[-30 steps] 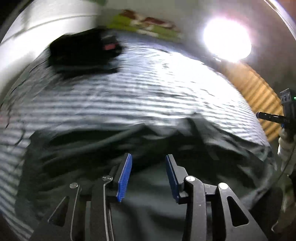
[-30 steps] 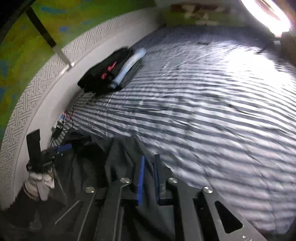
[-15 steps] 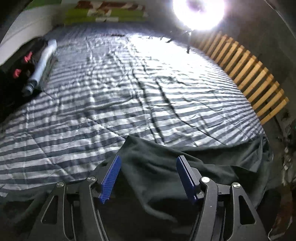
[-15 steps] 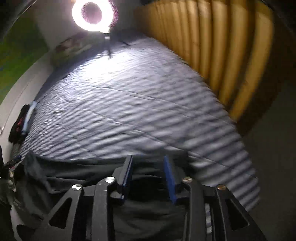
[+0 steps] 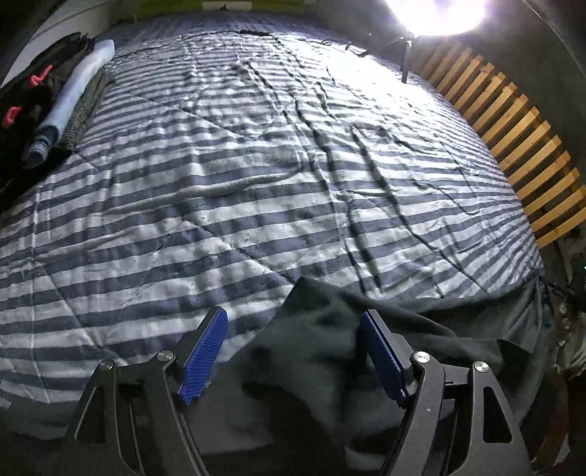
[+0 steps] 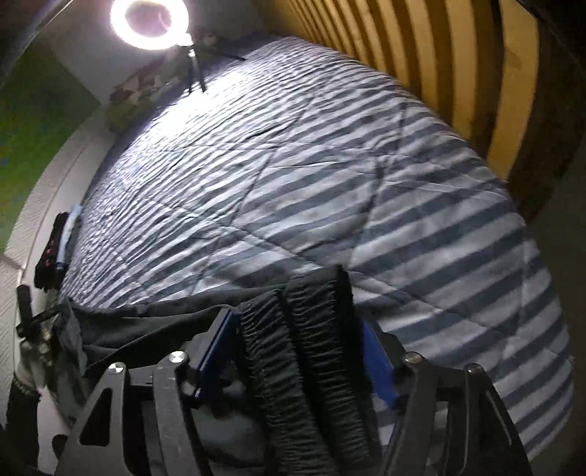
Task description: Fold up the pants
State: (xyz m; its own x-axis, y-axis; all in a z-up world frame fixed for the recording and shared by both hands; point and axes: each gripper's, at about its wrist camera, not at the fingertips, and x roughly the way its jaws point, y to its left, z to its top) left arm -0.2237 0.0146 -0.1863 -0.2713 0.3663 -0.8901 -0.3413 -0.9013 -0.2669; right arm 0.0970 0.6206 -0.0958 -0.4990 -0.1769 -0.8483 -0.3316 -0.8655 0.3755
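1. Dark grey-green pants [image 5: 329,351] lie crumpled along the near edge of a bed covered by a blue-and-white striped quilt [image 5: 256,164], seen from the left wrist camera. The left gripper [image 5: 293,351] points down at the cloth, its blue pads [image 5: 203,355] spread wide and opening further; pants fabric sits in the gap, but neither pad presses on it. At the far left of the quilt rests a pile of folded clothes [image 5: 55,106], with a pale blue roll beside black cloth. A bright ring light [image 5: 436,14] glares at the top right, above a row of wooden slats [image 5: 520,146] running along the bed's right side.

2. From the right wrist camera, the pants' gathered elastic waistband [image 6: 311,348] stands doubled between the jaws of the right gripper [image 6: 296,351]. Those jaws are opening, and the blue pads [image 6: 216,348] stand clear of the band on either side. More pants cloth trails leftward along the quilt's edge. The ring light [image 6: 150,22] shines at the top, on a small tripod.
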